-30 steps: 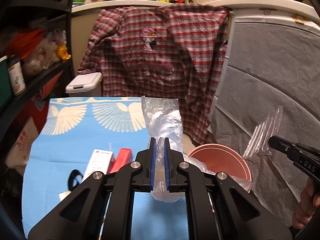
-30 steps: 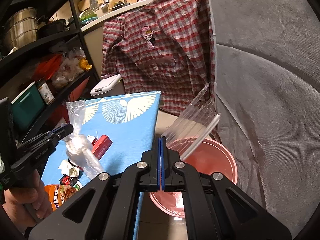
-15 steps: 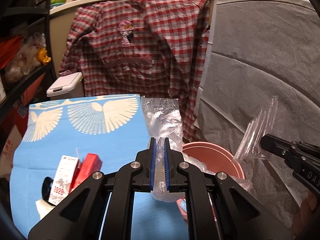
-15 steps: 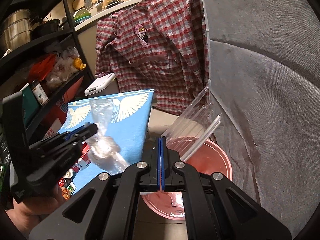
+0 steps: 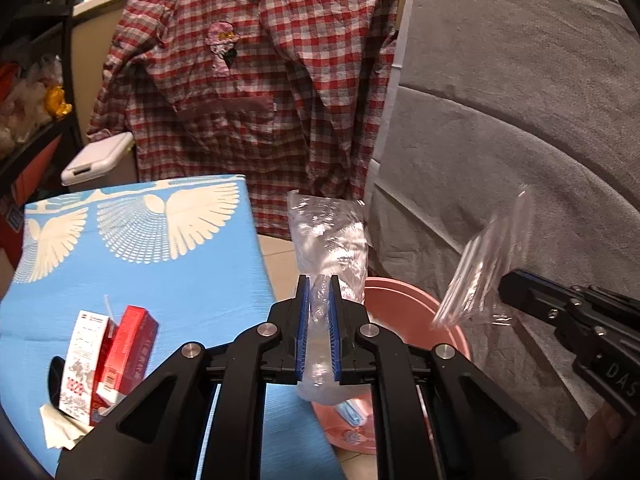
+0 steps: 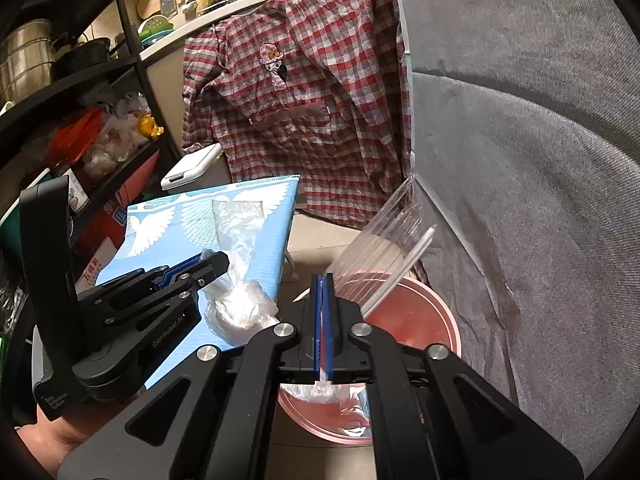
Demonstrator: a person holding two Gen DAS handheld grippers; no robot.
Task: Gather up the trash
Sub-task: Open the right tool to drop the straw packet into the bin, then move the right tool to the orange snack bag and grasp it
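Observation:
My left gripper (image 5: pixel 318 280) is shut on a crumpled clear plastic bag (image 5: pixel 328 236) and holds it at the table's right edge, beside the pink bucket (image 5: pixel 404 296); it also shows in the right wrist view (image 6: pixel 212 262) with its bag (image 6: pixel 238 240). My right gripper (image 6: pixel 323 280) is shut on a flat clear plastic sleeve (image 6: pixel 384 248) and holds it over the pink bucket (image 6: pixel 424 312). In the left wrist view that sleeve (image 5: pixel 484 264) hangs at the bucket's right rim. The bucket holds some plastic and a blue scrap.
A table with a blue winged cloth (image 5: pixel 160 264) carries a red-and-white carton (image 5: pixel 108 356) and scraps of wrapper at its left. A plaid shirt (image 5: pixel 256 92) hangs behind. A grey covered sofa (image 5: pixel 520 140) stands right. A white lidded bin (image 5: pixel 96 158) and shelves stand left.
My left gripper has carried its bag rightward, closer to the bucket. My right gripper has stayed over the bucket with its sleeve, drawing slightly nearer.

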